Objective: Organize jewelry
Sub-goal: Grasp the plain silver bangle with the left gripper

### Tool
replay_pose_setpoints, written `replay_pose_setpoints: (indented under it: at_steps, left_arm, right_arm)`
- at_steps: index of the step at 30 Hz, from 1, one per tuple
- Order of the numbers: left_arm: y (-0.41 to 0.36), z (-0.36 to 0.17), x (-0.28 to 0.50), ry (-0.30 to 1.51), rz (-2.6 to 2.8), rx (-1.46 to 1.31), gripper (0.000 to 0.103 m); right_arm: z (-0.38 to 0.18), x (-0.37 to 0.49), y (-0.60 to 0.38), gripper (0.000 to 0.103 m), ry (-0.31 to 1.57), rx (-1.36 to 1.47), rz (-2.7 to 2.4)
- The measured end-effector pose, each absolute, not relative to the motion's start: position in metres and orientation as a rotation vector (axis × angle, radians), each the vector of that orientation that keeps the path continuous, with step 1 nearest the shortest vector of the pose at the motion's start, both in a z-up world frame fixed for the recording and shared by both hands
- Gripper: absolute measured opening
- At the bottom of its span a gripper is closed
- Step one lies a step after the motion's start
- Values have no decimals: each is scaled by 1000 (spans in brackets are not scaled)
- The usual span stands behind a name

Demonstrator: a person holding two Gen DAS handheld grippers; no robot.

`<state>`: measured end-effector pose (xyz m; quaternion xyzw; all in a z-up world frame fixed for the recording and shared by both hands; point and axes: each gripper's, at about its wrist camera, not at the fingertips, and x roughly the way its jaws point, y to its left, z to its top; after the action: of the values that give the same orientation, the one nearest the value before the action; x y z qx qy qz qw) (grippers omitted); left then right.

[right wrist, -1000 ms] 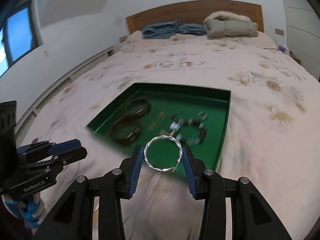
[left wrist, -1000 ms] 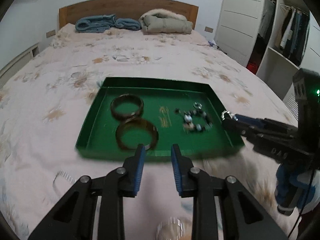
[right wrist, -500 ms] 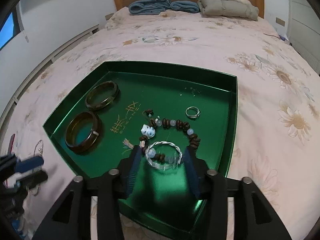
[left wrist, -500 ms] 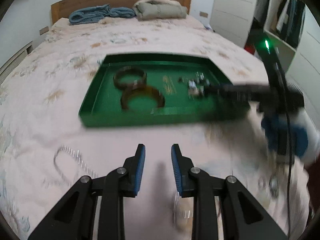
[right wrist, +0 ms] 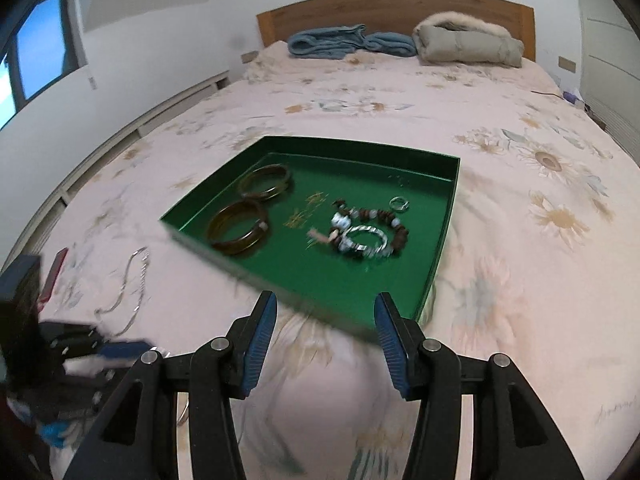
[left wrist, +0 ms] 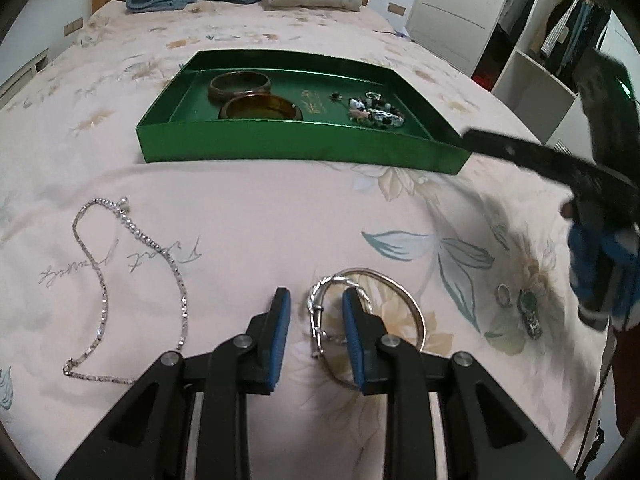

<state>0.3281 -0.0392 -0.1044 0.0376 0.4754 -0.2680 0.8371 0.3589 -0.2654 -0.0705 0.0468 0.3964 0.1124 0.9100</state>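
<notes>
In the left wrist view, the right tool (left wrist: 520, 154) is smeared by motion blur and cut off at the frame's right edge, so its finger gap cannot be read. Part of the thin bangle (left wrist: 404, 300) is hidden behind the left tool (left wrist: 316, 312). In the right wrist view, the tray's near edge (right wrist: 304, 300) is blurred.

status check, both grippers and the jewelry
Right gripper open, empty, short of the green tray. Twisted silver bangle in tray on the bead bracelet. Left gripper open over silver bangles on the bed. Nothing blocking.
</notes>
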Motion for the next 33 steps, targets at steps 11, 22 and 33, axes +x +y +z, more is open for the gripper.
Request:
replay_pose_setpoints:
  at_steps: [11,22,33]
  left_arm:
    - [-30,-108,329,1006,-596,10,7]
    - [-29,-101,317,945,-597,22,6]
    - [-42,-93,314,923,-600,92,6]
  right_arm:
    - [-79,329,-269,50,832,71,237]
    - [-86,318,-272,50,841,78,228]
    - [-83,310,-281,50,822,109,217]
